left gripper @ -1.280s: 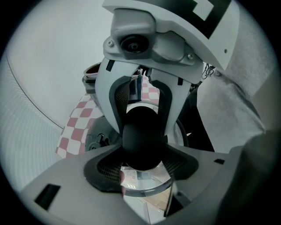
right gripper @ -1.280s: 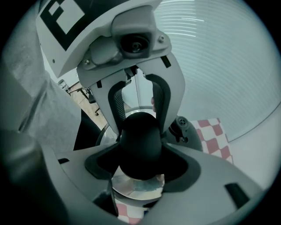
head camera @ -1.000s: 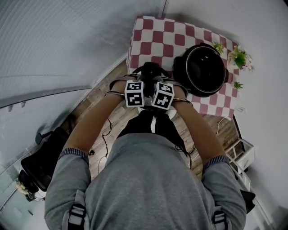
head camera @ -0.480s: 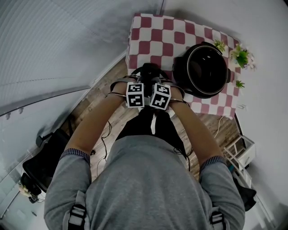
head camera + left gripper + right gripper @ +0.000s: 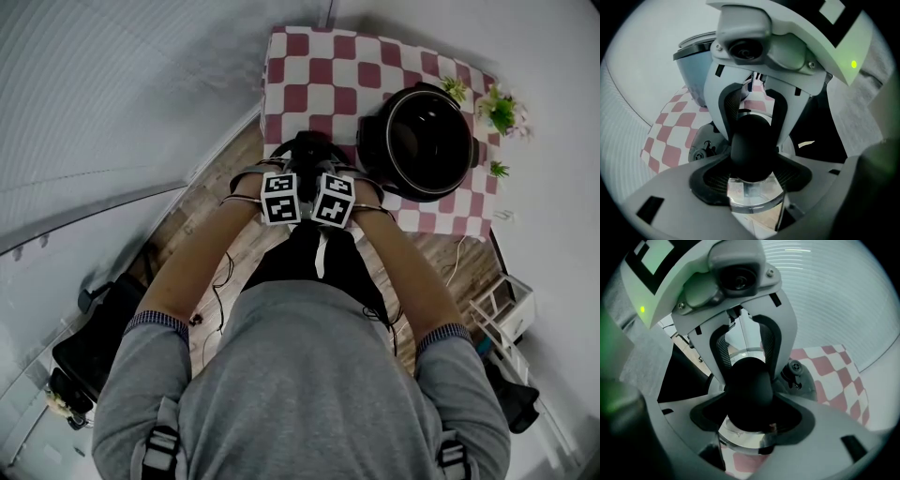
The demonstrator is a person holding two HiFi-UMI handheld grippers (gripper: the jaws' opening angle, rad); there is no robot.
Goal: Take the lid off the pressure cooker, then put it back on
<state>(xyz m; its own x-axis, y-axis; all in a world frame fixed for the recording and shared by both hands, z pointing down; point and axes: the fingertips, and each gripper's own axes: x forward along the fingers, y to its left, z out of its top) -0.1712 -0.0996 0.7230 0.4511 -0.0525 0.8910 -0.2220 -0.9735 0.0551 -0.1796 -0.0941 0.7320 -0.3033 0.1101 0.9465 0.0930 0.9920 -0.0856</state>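
Note:
The pressure cooker pot (image 5: 417, 142) stands open and lidless on the checked cloth (image 5: 319, 70), right of centre. Its lid (image 5: 752, 196) is at the table's near edge, left of the pot, mostly hidden under my hands in the head view. Both grippers face each other over it and point steeply down. My left gripper (image 5: 750, 154) is shut on the lid's black knob (image 5: 751, 140) from one side. My right gripper (image 5: 747, 394) is shut on the same knob (image 5: 749, 383) from the other. Whether the lid rests on the cloth I cannot tell.
Small green plants (image 5: 499, 111) stand at the table's far right corner, behind the pot. Wood floor (image 5: 202, 211) lies between me and the table, with cables on it. A white wall runs along the left, and a black bag (image 5: 89, 342) sits low left.
Both grippers have sunk a little toward the table with the lid's knob still held between them. The pot has not moved.

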